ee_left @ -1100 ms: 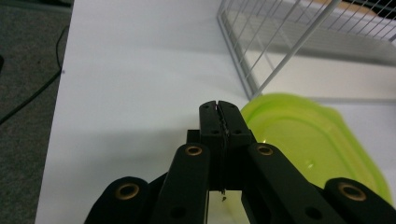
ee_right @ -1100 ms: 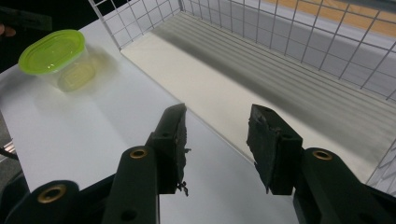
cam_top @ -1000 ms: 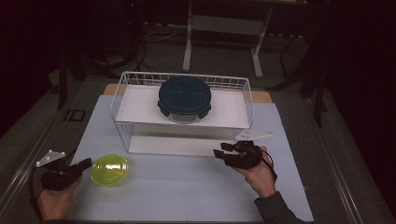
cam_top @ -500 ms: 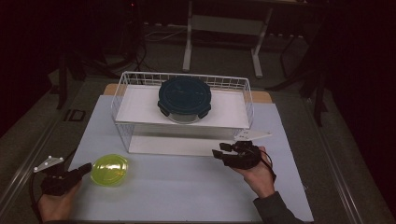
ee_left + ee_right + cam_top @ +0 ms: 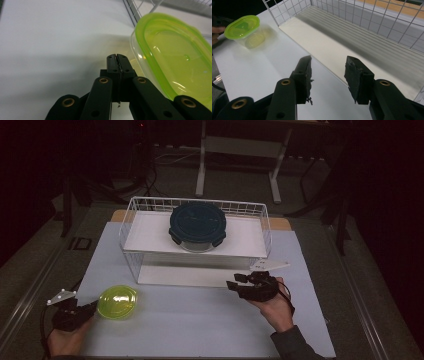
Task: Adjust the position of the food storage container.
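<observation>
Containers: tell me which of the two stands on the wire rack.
The dark blue-lidded container stands on the wire rack. The green-lidded container sits lower, on the table beside the shut left gripper.

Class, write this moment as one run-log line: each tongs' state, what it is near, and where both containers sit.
left tongs: shut, beside green-lidded container | right tongs: open, empty | dark-lidded container: on wire rack

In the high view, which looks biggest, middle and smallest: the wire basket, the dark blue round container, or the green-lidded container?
1. Wire basket, plainly the biggest.
2. Dark blue round container on the basket's shelf.
3. Green-lidded container, smallest, though it sits nearer the camera, so that ranking holds.
</observation>
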Available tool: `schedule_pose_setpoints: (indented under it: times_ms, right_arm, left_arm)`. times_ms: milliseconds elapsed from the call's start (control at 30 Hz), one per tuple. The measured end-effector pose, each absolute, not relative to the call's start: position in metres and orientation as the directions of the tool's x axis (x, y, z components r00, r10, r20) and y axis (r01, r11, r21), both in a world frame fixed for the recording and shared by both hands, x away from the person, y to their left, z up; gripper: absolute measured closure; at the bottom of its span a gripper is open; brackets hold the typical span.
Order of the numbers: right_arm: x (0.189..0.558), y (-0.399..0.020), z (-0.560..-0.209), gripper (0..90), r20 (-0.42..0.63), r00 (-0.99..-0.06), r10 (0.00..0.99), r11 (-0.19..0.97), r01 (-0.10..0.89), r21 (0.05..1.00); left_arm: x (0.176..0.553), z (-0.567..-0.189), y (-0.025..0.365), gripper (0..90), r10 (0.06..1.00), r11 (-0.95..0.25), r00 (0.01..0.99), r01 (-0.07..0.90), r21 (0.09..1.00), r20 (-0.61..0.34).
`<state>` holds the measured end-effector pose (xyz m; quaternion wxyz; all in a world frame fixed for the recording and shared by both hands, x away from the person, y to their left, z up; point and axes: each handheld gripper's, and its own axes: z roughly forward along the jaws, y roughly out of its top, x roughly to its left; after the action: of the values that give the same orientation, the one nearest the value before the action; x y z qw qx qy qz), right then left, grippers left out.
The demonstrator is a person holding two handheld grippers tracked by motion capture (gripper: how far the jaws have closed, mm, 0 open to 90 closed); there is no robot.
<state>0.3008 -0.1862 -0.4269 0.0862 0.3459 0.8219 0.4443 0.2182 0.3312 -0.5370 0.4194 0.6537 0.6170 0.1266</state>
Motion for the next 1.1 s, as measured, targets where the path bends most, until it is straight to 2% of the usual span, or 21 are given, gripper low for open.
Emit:
schedule_pose_setpoints:
  times_ms: [800, 1100]
  right_arm:
    - [0.299, -0.19, -0.441, 54.5, 0.186, -0.732, 0.655, 0.356, 0.516, 0.779]
    - [0.297, -0.19, -0.445, 53.3, 0.187, -0.733, 0.654, 0.36, 0.519, 0.776]
  left_arm:
    - [0.226, -0.545, 0.31, 90.0, 0.902, 0.047, 0.265, 0.725, 0.687, -0.341]
    - [0.236, -0.546, 0.284, 90.0, 0.883, 0.008, 0.317, 0.728, 0.686, -0.347]
